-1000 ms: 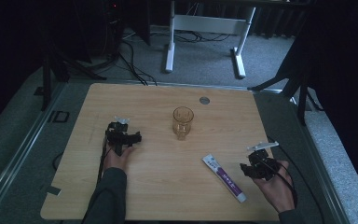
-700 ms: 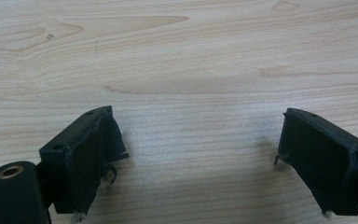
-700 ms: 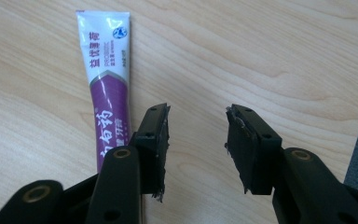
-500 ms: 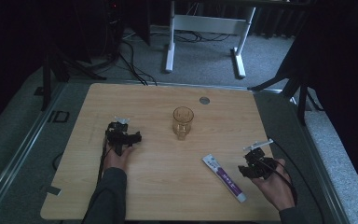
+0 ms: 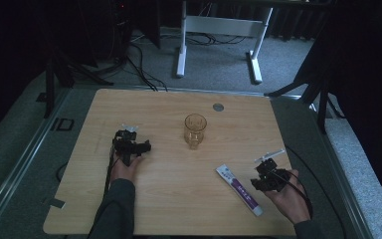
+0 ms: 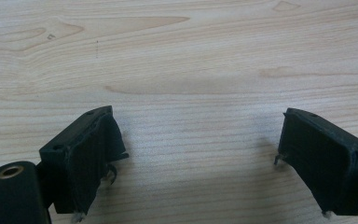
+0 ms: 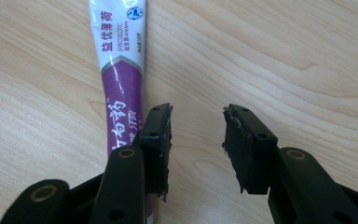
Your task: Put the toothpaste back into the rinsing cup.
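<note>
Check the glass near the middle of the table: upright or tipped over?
Upright. In the high view the glass stands on its base on the wooden table, its round open rim facing up. Whether it holds anything cannot be told.

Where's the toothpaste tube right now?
In the high view the toothpaste tube lies flat on the table's near right part, just left of the right gripper, nearer than the glass.

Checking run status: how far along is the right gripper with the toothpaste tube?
Nothing looks done: the toothpaste tube lies flat on the table, apart from the glass. In hand: the right gripper hangs over it, jaws just been closing, with bare wood between them and the tube beside one jaw. Left: centring, gripping, lifting. The left gripper rests open.
</note>
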Available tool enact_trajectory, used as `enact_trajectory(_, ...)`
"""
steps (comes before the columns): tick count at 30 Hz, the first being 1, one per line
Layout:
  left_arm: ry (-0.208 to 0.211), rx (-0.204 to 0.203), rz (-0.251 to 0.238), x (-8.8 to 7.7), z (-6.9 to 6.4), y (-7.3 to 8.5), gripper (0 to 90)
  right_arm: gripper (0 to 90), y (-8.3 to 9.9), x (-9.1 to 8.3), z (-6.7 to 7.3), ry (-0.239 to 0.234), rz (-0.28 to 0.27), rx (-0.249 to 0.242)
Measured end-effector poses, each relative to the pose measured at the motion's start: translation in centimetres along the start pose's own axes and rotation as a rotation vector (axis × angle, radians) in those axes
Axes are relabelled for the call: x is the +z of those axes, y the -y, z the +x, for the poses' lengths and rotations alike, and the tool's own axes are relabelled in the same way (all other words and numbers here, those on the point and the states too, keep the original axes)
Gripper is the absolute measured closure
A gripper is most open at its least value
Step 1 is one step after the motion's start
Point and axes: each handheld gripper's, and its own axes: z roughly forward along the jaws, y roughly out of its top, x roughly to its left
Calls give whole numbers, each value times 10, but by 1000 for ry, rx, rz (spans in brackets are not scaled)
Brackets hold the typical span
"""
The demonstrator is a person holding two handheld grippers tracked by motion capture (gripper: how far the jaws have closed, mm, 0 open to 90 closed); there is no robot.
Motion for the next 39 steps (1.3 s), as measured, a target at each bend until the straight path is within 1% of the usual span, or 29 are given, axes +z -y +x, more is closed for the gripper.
enact_trajectory(13,-2,-2,0,0,0,0,110,615,-2,8,4,-19,27,-18)
enact_trajectory(18,-2,-2,0,0,0,0,110,616,-2,12,7,-27,44,-39)
enact_trajectory(31,-2,-2,0,0,0,0,110,635,-4,16,9,-37,64,-52)
enact_trajectory(34,-2,-2,0,0,0,0,111,640,-5,18,10,-49,72,-51)
enact_trajectory(39,-2,-2,0,0,0,0,111,648,-6,19,12,-59,84,-64)
